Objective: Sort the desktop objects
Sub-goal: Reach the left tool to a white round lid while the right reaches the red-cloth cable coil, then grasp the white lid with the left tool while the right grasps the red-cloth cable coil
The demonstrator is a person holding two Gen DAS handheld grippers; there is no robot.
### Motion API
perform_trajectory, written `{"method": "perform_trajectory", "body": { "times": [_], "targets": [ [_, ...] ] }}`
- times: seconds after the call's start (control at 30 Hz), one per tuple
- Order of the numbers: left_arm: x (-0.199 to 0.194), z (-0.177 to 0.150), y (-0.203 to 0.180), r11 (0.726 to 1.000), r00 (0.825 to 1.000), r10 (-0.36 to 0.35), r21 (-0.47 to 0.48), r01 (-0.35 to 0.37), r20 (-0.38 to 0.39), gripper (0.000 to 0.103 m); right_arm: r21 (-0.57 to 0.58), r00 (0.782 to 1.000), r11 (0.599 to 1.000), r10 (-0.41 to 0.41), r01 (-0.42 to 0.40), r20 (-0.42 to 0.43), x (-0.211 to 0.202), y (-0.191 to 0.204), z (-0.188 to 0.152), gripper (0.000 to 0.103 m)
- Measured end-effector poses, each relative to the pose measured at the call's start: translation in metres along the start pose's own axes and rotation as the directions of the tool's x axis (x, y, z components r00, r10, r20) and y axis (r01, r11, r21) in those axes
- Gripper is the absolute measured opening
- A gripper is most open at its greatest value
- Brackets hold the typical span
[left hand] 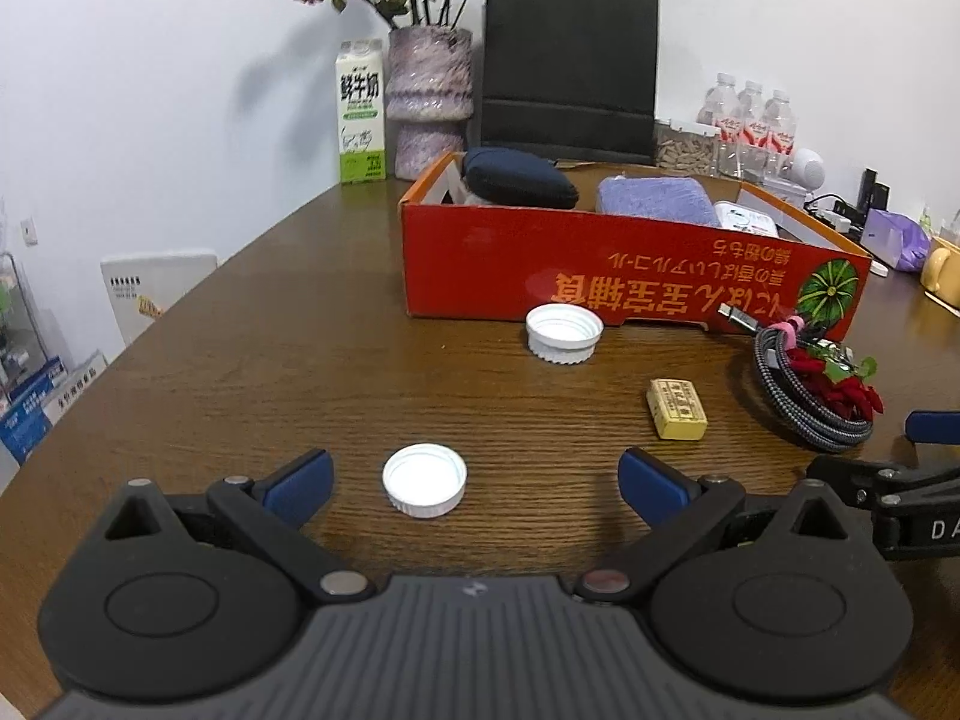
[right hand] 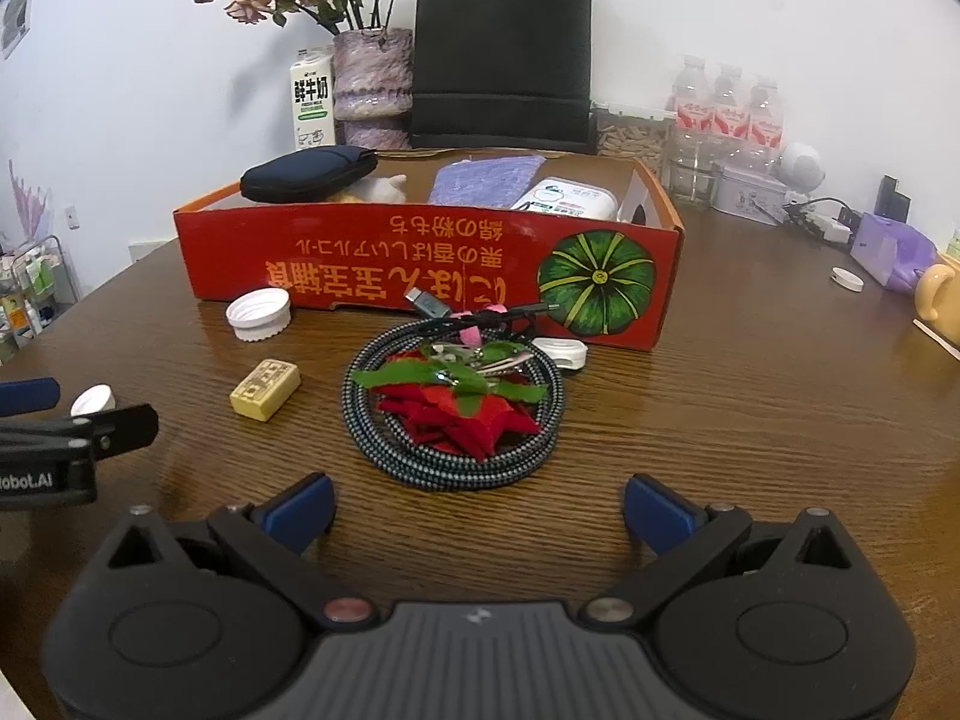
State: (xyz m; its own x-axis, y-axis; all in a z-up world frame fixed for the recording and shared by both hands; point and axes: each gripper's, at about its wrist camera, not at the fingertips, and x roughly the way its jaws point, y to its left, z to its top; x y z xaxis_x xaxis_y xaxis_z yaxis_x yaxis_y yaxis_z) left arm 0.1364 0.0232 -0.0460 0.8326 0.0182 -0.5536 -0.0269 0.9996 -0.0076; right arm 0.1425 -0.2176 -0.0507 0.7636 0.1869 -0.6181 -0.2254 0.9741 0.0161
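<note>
My left gripper (left hand: 475,483) is open, low over the table, with a white bottle cap (left hand: 425,479) between its blue fingertips, untouched. A second white cap (left hand: 564,333) lies in front of the red cardboard box (left hand: 600,264). A yellow block (left hand: 676,410) and a coiled braided cable (left hand: 804,402) with a red felt flower lie to the right. My right gripper (right hand: 479,516) is open and empty, just short of the cable coil (right hand: 453,414) and red flower (right hand: 462,414). The yellow block (right hand: 265,389), the cap (right hand: 259,313) and the box (right hand: 420,264) also show there.
The box holds a dark pouch (left hand: 519,177), a purple cloth (left hand: 657,198) and a white pack (right hand: 567,198). Behind it stand a milk carton (left hand: 360,114), a vase (left hand: 427,102), a black bag (left hand: 570,66) and water bottles (left hand: 750,120). A yellow mug (right hand: 939,294) sits far right.
</note>
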Motion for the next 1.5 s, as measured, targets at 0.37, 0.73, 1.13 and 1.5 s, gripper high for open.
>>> {"method": "perform_trajectory", "body": {
  "times": [0.37, 0.73, 1.13, 1.5],
  "targets": [
    [0.009, 0.005, 0.016, 1.0, 0.999, 0.005, 0.011, -0.005, -0.046, 0.103, -0.01, 1.0, 1.0, 0.019, -0.019, -0.007, 0.003, 0.002, 0.004, 0.103],
    [0.014, 0.007, 0.02, 0.999, 0.998, -0.038, 0.013, 0.038, -0.05, 0.101, 0.036, 0.999, 0.999, 0.034, -0.035, 0.041, 0.008, -0.001, 0.015, 0.101],
    [0.008, 0.004, 0.018, 0.998, 0.999, -0.039, 0.04, 0.039, -0.005, 0.056, -0.012, 0.995, 0.998, 0.055, -0.054, 0.078, -0.001, -0.001, 0.021, 0.057],
    [0.003, 0.003, 0.014, 0.997, 0.998, -0.069, 0.044, 0.069, 0.0, 0.029, -0.033, 0.993, 0.998, 0.057, -0.054, 0.107, -0.01, 0.002, 0.02, 0.038]
  ]
}}
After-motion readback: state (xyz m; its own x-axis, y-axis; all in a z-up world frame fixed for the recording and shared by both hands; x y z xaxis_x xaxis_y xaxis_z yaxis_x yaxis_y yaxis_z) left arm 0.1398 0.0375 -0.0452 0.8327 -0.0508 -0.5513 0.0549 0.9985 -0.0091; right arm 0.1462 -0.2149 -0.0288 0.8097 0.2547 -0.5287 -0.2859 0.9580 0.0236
